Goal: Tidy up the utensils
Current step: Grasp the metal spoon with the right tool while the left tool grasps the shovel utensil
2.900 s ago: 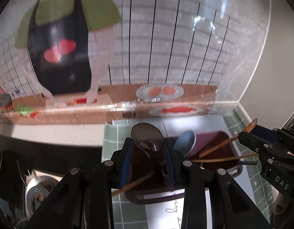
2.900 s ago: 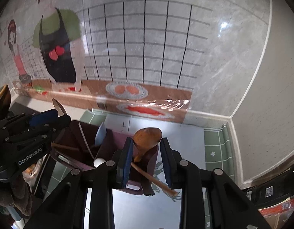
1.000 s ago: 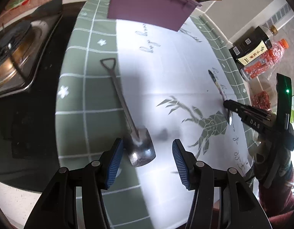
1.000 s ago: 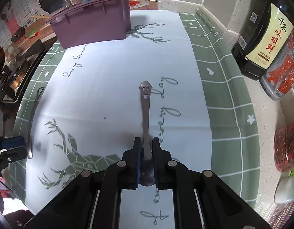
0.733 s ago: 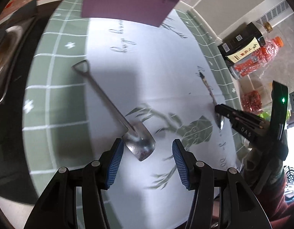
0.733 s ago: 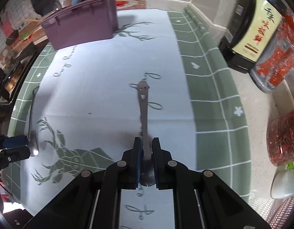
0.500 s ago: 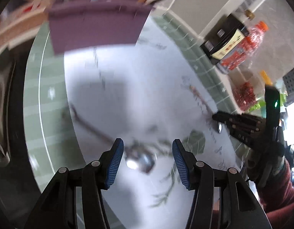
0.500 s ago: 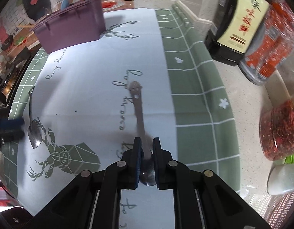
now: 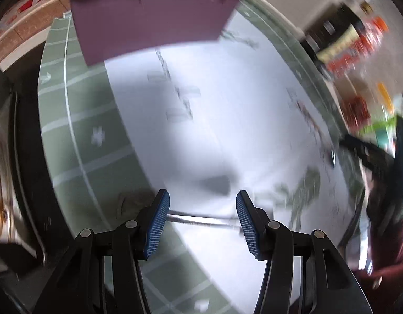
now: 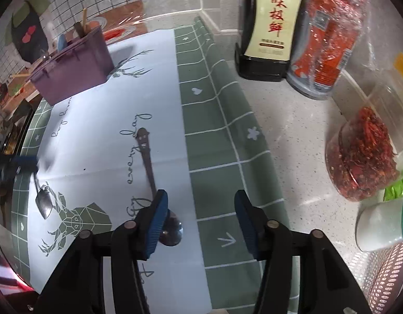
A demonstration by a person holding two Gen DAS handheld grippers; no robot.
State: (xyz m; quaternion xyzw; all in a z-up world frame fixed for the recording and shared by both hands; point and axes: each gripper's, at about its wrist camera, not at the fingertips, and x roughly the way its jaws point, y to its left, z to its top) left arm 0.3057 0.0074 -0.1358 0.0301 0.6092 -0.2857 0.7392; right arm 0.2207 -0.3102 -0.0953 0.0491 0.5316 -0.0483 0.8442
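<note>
A purple utensil holder stands at the far end of the white and green mat; it also shows in the right wrist view with utensils standing in it. My left gripper is open, with the handle of a shovel-shaped metal spoon lying crosswise between its fingers on the mat. That spoon shows at the left in the right wrist view. My right gripper is open and empty. A smiley-handled metal spoon lies on the mat beside its left finger.
A soy sauce bottle, a red packaged bottle, a jar of dried chili and a white cup stand on the counter to the right. A stove lies left of the mat.
My right gripper has opened and let go of the smiley spoon, which now lies on the mat. My left gripper has swung over the shovel spoon's handle, still open.
</note>
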